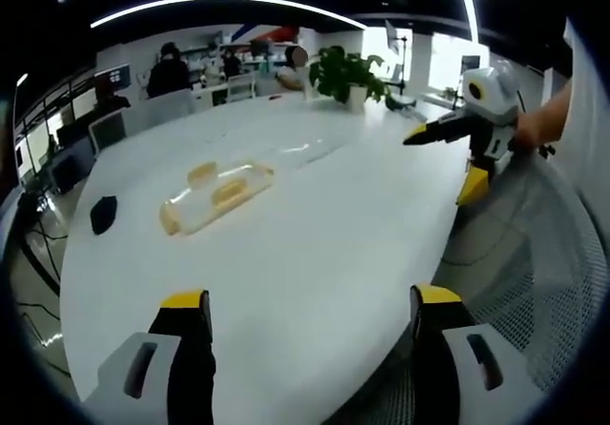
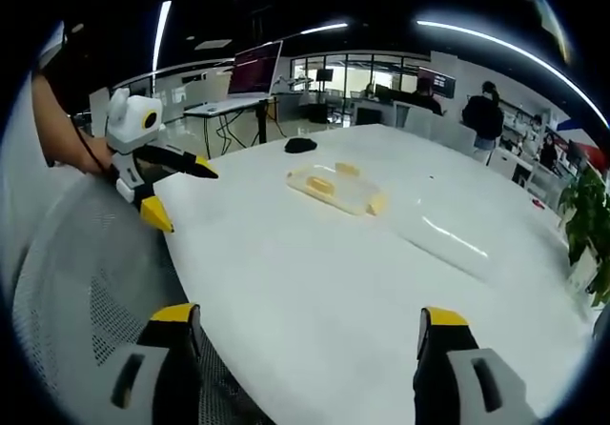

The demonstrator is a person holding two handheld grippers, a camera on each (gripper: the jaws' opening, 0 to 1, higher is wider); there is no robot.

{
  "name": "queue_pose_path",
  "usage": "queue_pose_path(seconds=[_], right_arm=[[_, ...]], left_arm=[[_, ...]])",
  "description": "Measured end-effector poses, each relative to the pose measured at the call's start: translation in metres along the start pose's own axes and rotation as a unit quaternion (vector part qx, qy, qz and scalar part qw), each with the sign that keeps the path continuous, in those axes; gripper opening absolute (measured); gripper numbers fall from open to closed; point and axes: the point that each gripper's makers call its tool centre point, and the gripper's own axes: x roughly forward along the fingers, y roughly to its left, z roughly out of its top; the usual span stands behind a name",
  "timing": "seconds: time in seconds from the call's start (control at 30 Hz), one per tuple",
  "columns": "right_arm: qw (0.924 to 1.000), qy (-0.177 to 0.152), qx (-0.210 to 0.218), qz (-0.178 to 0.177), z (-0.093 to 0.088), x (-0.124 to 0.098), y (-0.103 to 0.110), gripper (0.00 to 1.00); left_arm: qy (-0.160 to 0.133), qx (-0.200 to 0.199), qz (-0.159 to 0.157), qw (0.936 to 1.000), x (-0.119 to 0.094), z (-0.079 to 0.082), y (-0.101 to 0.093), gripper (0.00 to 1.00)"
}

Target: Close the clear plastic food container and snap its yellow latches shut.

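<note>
Left claw (image 1: 310, 315) released | right claw (image 2: 310, 334) released | container (image 1: 215, 196) well ahead on table (image 1: 315, 244)

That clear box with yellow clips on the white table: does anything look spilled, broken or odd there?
Nothing stands out. The clear container lies flat on the white table, no spill around it; whether its lid is fully latched is too small to tell. A small black object sits apart near the table's edge. Both grippers, left and right, are open, holding nothing.

One clear container (image 1: 215, 196) with three visible yellow latches (image 1: 201, 172) lies on one white surface (image 1: 315, 244) beside one small black object (image 1: 103, 212) and one potted plant (image 1: 345, 74), with two tongs (image 1: 303, 315), jaws parted.
</note>
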Motion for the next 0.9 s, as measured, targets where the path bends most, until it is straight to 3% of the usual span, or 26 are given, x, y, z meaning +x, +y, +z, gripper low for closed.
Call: queue_pose_path(seconds=[0.3,0.9], right_arm=[[1.0,0.002,-0.001,0.001,0.002,0.0,-0.003,0.96],[1.0,0.005,-0.001,-0.005,0.008,0.006,-0.017,0.96]], left_arm=[[-0.001,0.006,-0.002,1.0,0.0,0.002,-0.001,0.86],[0.005,0.008,-0.035,0.9993,0.009,0.009,-0.005,0.88]])
